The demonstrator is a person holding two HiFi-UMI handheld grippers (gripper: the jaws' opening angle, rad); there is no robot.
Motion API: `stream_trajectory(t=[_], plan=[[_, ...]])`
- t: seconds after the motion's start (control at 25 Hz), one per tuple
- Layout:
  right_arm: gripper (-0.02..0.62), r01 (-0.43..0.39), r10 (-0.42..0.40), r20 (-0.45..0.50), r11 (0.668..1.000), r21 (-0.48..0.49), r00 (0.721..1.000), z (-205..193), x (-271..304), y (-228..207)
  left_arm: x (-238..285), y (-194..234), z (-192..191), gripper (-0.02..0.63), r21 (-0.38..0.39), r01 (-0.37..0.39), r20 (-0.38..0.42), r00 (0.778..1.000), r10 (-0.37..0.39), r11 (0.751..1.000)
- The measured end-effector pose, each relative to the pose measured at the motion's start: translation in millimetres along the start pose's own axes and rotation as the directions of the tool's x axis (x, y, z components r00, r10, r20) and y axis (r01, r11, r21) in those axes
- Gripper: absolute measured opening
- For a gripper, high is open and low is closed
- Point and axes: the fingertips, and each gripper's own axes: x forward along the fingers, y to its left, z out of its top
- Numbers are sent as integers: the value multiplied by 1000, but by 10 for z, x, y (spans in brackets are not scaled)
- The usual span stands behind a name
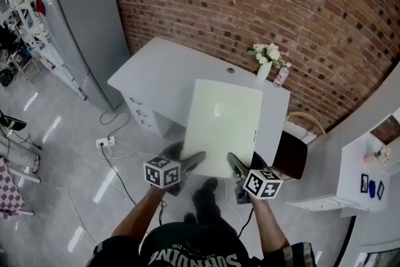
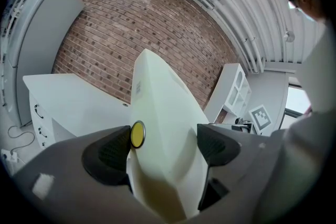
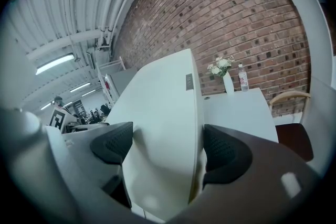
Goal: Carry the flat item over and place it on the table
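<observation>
A pale, flat rectangular board (image 1: 222, 127) is held level in the air over the front part of the white table (image 1: 159, 69). My left gripper (image 1: 187, 162) is shut on the board's near left corner, and my right gripper (image 1: 236, 166) is shut on its near right corner. In the left gripper view the board (image 2: 165, 123) fills the space between the black pads (image 2: 110, 152), with a small yellow disc (image 2: 137, 134) at the left pad. The right gripper view shows the board (image 3: 165, 128) clamped between its pads (image 3: 223, 155), with the table (image 3: 239, 110) beyond.
A vase of white flowers (image 1: 265, 62) and a small bottle (image 1: 282, 74) stand at the table's far right, against the brick wall. A dark chair (image 1: 290, 153) sits right of the table. A grey cabinet (image 1: 84, 28) stands at the left. Cables and a power strip (image 1: 105, 142) lie on the floor.
</observation>
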Motion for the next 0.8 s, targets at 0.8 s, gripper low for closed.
stream_trajectory(t=[0.8], plan=[[413,-8,9,-19,999,36,1000,881,1406,-900,1461,937,776,400,-3,-17,-53,998,17,1000]])
